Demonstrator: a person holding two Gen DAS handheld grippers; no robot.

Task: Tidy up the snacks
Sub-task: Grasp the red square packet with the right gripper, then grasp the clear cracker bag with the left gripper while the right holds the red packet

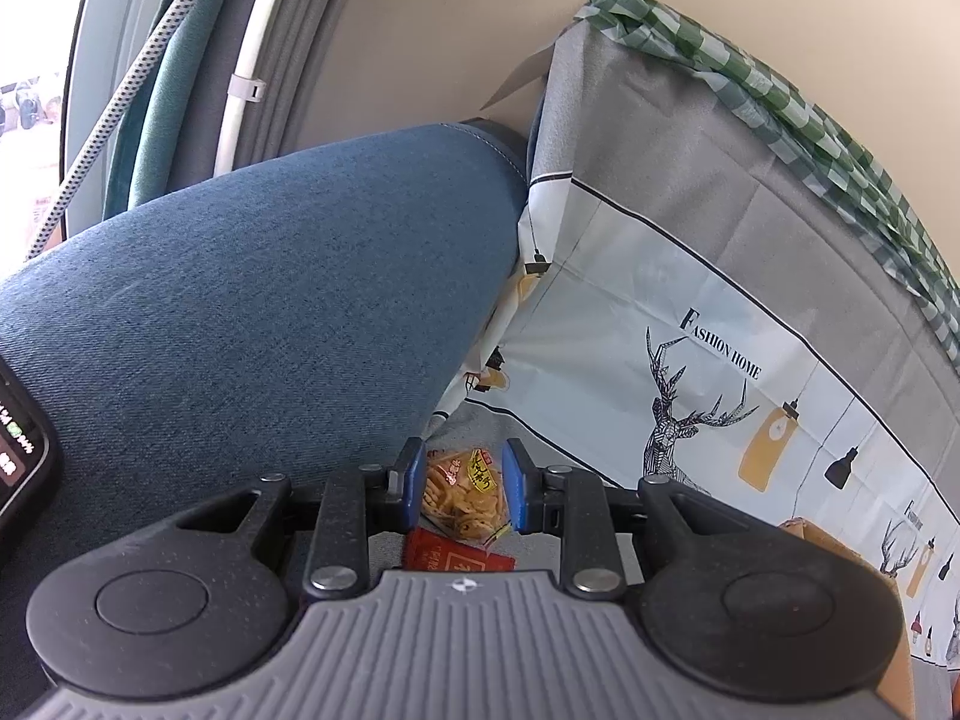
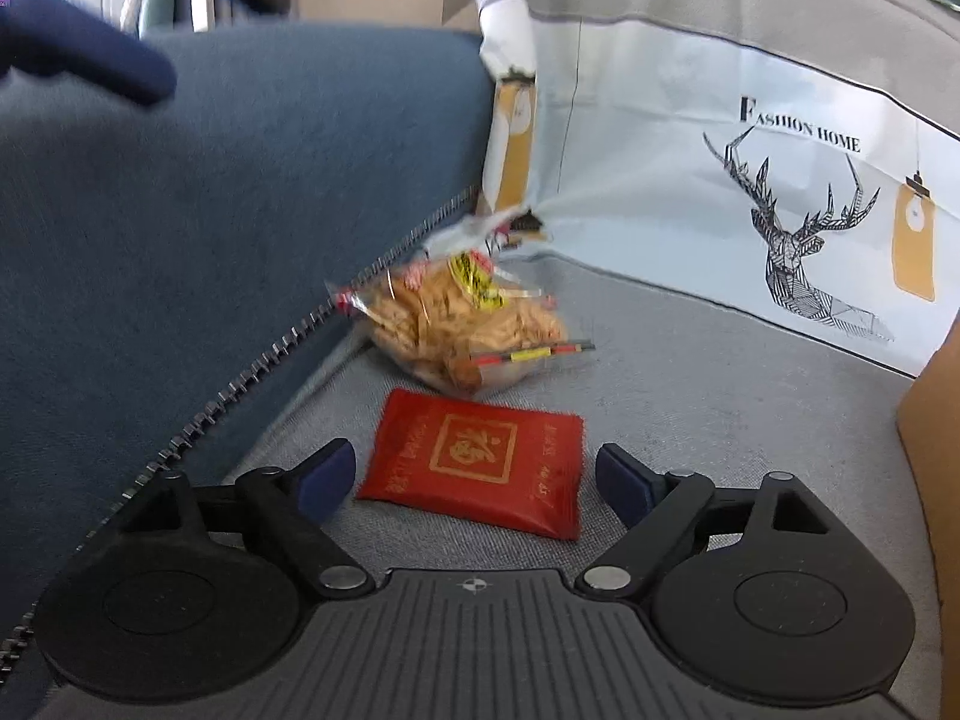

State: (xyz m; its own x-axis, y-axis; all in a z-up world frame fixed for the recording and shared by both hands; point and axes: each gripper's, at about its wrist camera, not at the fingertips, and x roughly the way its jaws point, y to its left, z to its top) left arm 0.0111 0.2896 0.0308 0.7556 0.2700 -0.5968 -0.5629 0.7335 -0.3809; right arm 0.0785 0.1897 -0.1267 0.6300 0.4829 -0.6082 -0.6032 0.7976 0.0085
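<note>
Inside a fabric storage bin, a blue denim flap [image 1: 240, 300] edged with a zipper [image 2: 288, 336] fills the left side, leaning against a printed wall [image 1: 690, 330] that shows a deer and the words "FASHION HOME". A green checked cloth [image 1: 780, 90] lies along the top of that wall. The grey woven floor [image 2: 720, 396] runs to a cardboard edge [image 2: 936, 420] on the right.

The right gripper [image 2: 474, 453] hangs low over the floor with its jaws spread wide. They frame the near end of a red sachet [image 2: 480, 462] and neither pad touches it.

The left gripper [image 1: 462, 456] sits beside the denim flap, its blue pads [image 1: 515, 492] drawn near each other with a narrow gap and nothing pinched between them.

A clear bag of fried crisps [image 2: 462, 324] lies on the floor in the corner where flap and wall meet, seen through the left gripper's gap. The red sachet lies flat just in front of it.

A phone's corner [image 1: 18, 450] shows at the left wrist view's edge.
</note>
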